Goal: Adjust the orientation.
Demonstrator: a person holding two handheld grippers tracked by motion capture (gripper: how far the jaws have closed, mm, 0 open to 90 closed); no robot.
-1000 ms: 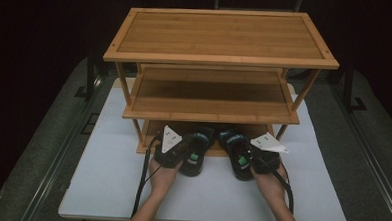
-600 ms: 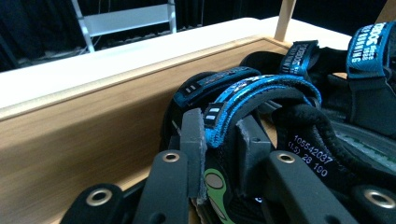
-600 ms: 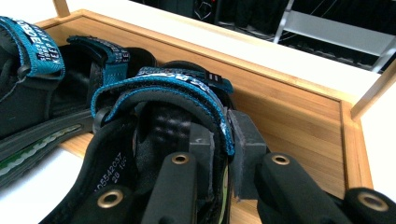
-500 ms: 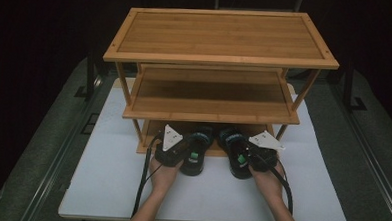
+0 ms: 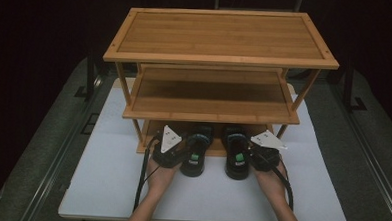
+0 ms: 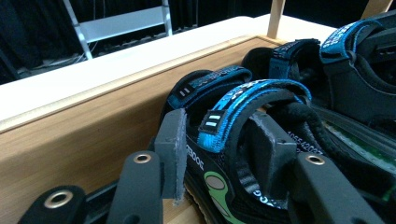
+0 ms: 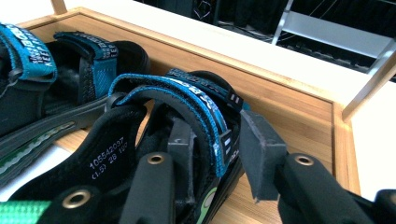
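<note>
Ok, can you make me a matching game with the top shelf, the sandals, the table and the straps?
Things:
1 top shelf
2 sandals
3 table
4 straps

Matches:
a blue
b white
c bare wood, nothing on it
d on the bottom shelf

Pairs: 1-c, 2-d, 3-b, 4-a

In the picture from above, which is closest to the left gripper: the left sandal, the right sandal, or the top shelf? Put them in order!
From the left gripper:
1. Left sandal, right at its jaws, at the bottom shelf's front.
2. Right sandal, one sandal over, beside the right gripper.
3. Top shelf, highest on the rack and farthest back.
</note>
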